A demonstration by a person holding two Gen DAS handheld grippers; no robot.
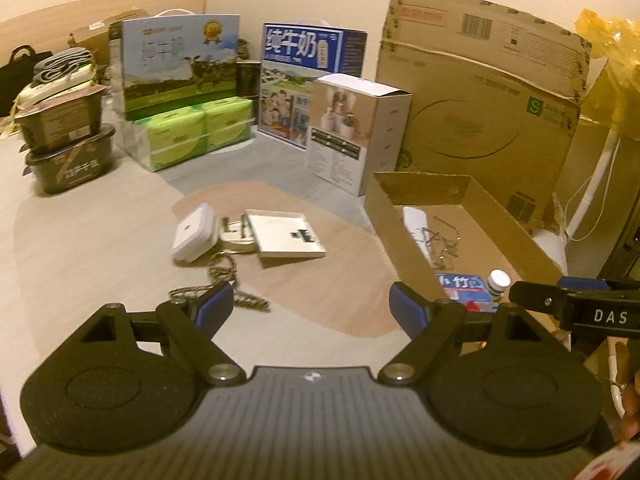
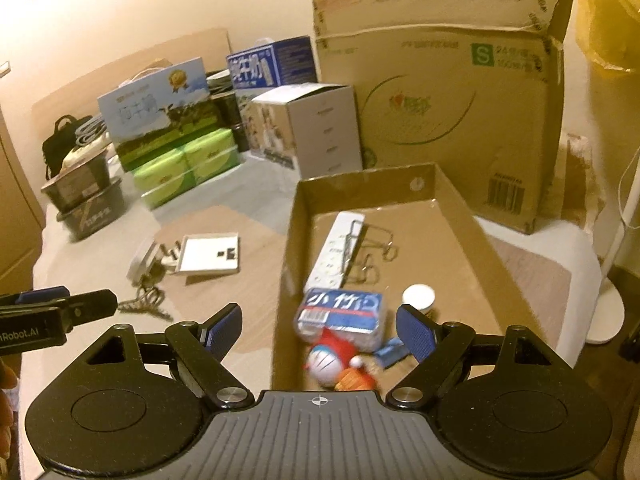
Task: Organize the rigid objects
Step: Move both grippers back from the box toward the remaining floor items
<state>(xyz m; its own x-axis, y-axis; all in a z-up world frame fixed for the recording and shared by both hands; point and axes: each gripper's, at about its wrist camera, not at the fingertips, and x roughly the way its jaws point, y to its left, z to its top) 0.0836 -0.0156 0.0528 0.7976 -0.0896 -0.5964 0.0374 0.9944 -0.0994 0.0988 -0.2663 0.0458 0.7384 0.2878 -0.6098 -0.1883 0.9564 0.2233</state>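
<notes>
My left gripper [image 1: 310,306] hangs open and empty above the table. Ahead of it lie a white square case [image 1: 192,238], a white plug [image 1: 236,236], a flat white box [image 1: 286,238] and a braided keychain [image 1: 224,280]. My right gripper [image 2: 320,328] is open and empty over the near end of a cardboard tray [image 2: 360,184]. The tray holds a power strip [image 2: 340,248], bent wire pieces [image 2: 376,248], a tissue pack [image 2: 340,314], a white-capped bottle [image 2: 418,296] and a blue cat toy [image 2: 326,364]. One finger [image 2: 92,305] of the left gripper shows at the left edge.
Along the back stand two milk cartons [image 1: 180,64], green tissue packs [image 1: 192,132], a white product box [image 1: 356,132] and a big cardboard box [image 1: 480,100]. Dark bowls [image 1: 68,140] are stacked at left. A white pole [image 2: 624,216] with a round base rises right of the tray.
</notes>
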